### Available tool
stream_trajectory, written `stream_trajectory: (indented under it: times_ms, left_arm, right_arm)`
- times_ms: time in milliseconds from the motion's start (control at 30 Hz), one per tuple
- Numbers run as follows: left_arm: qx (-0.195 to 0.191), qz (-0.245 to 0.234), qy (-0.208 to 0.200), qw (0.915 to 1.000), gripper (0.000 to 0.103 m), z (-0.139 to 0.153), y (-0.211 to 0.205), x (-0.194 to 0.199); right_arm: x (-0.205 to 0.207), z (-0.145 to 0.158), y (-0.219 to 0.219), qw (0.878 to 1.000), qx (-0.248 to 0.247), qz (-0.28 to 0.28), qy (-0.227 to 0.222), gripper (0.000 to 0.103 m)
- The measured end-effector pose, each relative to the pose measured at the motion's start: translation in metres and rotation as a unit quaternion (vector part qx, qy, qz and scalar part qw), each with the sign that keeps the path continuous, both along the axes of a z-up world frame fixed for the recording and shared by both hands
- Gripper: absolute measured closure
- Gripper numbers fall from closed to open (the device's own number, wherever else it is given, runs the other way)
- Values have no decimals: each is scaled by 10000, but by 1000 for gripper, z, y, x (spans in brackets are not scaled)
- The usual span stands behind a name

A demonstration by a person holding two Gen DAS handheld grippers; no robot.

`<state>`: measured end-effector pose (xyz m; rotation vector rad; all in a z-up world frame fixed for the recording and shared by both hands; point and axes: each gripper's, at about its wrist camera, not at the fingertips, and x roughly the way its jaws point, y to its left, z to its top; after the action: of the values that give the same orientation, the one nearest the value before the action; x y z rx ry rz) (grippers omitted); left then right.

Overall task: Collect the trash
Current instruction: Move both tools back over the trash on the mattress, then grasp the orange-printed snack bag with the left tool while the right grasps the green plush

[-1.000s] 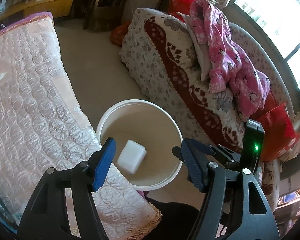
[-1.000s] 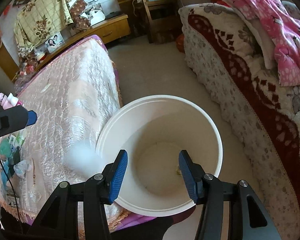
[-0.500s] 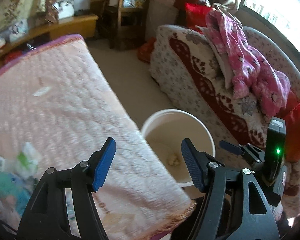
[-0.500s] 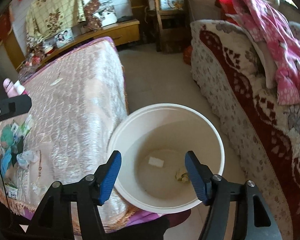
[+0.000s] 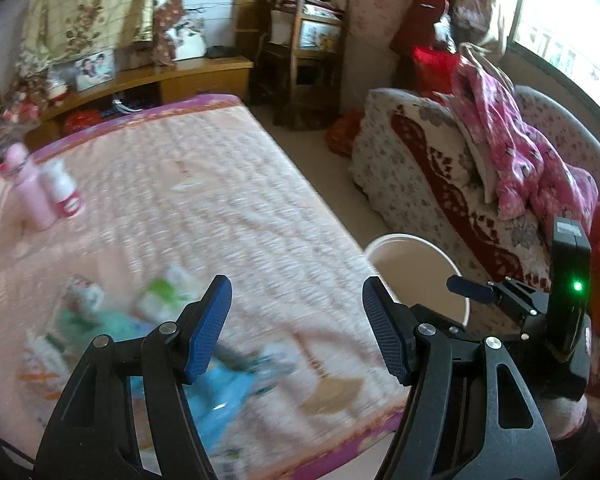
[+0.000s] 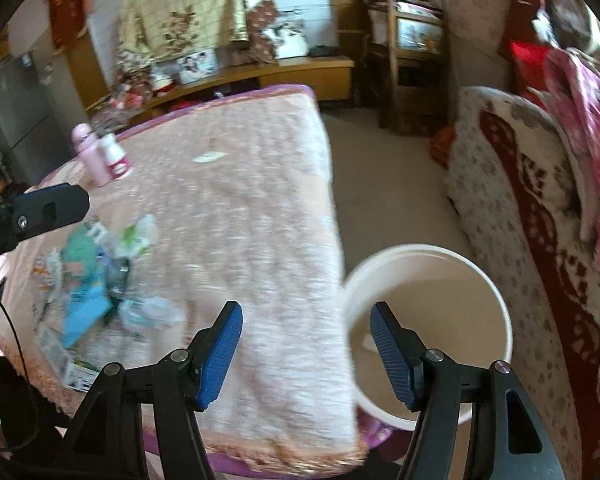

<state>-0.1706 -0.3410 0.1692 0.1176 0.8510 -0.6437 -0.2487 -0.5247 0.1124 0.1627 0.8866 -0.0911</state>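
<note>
A blurred pile of wrappers and packets (image 5: 120, 320) lies on the pink quilted table cover (image 5: 228, 200), near its front left corner. My left gripper (image 5: 296, 300) hovers open above the cover, just right of the pile, nothing between its blue pads. The white bucket (image 5: 420, 244) stands on the floor off the table's right edge. In the right wrist view my right gripper (image 6: 306, 320) is open and empty, astride the table edge and the bucket (image 6: 420, 250). A white scrap (image 6: 366, 342) lies inside the bucket. The trash pile (image 6: 100, 272) sits to the left.
A pink bottle (image 5: 32, 196) and a white bottle (image 5: 64, 196) stand at the table's far left. A patterned sofa (image 5: 440, 168) with a pink garment (image 5: 508, 152) runs along the right. Bare floor (image 6: 380, 184) separates table and sofa. Shelves and a wooden chair stand at the back.
Both grippers swung left and up, from over the bucket toward the table. A white box dropped into the bucket. The right jaws widened. The trash pile came into view.
</note>
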Motion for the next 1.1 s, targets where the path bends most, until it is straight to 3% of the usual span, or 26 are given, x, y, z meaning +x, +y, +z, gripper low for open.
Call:
stream_trajectory:
  times_ms: [267, 533, 667, 767, 900, 1100]
  left_arm:
    - [-67, 727, 56, 9973, 36, 5, 105, 22]
    - [-37, 1313, 315, 9908, 36, -18, 212, 36]
    - [-234, 1309, 600, 9893, 36, -39, 249, 41]
    - [-174, 1130, 897, 9894, 36, -62, 261, 47]
    - [-87, 969, 990, 9903, 36, -88, 272, 52]
    - [-227, 812, 1180, 9894, 36, -112, 288, 66]
  right_arm:
    - [31, 8, 63, 9980, 149, 617, -60, 38]
    - [64, 5, 123, 9916, 312, 1256, 33, 34]
    - [83, 1, 155, 9860, 405, 1608, 147, 34]
    - [100, -2, 175, 9808, 491, 1867, 259, 30]
    - [123, -9, 201, 9734, 648, 2162, 401, 25]
    - [151, -24, 237, 9646, 437, 2507, 691, 25]
